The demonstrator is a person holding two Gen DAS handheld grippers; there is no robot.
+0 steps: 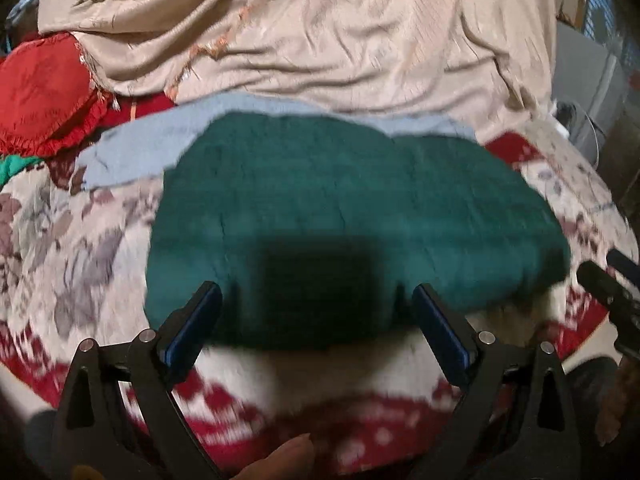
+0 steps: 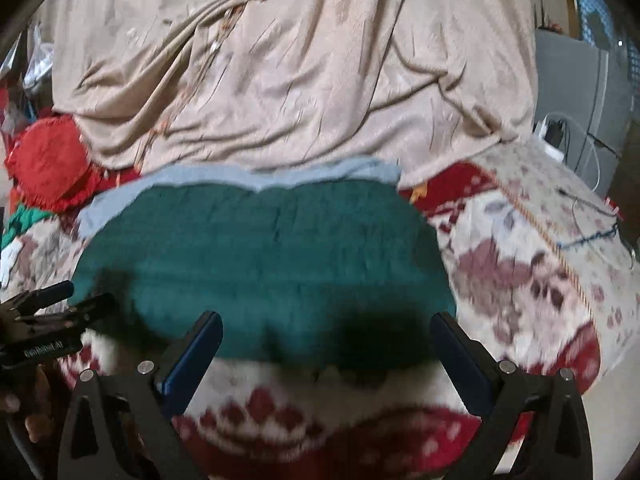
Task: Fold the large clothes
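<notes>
A bed [image 1: 80, 248] is filling both views, its red-and-cream floral blanket lying under everything. At twelve o'clock one large beige sheet [image 1: 320, 40] is lying heaped and creased, probably waiting its turn. Below it, at the centre, one green garment [image 1: 340, 208] is lying folded into a broad flat block, stacked on one pale blue folded cloth [image 1: 132, 144] whose edge is peeking out at eleven o'clock; the pile seems to be collecting finished pieces. One red ruffled cushion [image 1: 44, 92] is sitting at nine o'clock. Two grippers are hovering at six o'clock over the green garment's near edge: the left gripper [image 1: 316, 312] is showing wide jaws holding nothing, and the right gripper [image 2: 326, 342] is likewise spreading its jaws wide and empty.
</notes>
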